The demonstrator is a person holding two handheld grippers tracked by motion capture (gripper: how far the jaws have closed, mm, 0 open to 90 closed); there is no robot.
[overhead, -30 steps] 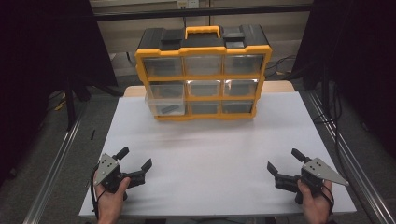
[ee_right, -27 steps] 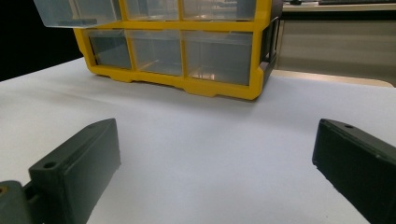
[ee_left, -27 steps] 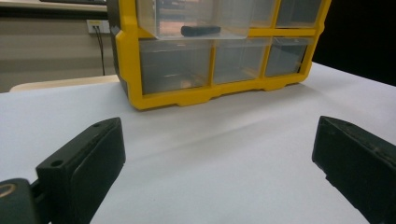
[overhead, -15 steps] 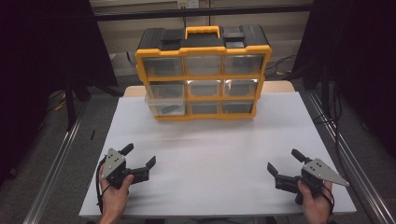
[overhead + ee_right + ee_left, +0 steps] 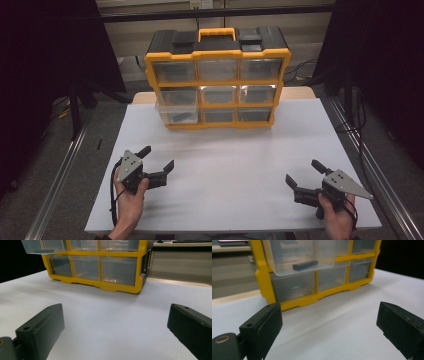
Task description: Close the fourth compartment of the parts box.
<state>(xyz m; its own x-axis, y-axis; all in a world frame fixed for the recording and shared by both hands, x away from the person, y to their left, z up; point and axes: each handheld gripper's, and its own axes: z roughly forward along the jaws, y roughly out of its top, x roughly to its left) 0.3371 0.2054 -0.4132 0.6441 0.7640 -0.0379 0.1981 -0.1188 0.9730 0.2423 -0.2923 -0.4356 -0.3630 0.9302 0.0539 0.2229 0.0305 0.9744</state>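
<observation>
Your left gripper (image 5: 159, 159) and right gripper (image 5: 304, 175), both spread wide and empty, sit well short of the yellow drawer organizer (image 5: 218, 80), whose pulled-out drawer (image 5: 298, 257) with its black bar (image 5: 305, 265) seems untouched.

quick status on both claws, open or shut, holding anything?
Left claw: open, empty, over the table.
Right claw: open, empty.

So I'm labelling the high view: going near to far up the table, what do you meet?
Right gripper, held by the right hand → left gripper → bare white table → yellow drawer organizer, its middle-left clear drawer pulled out.
</observation>
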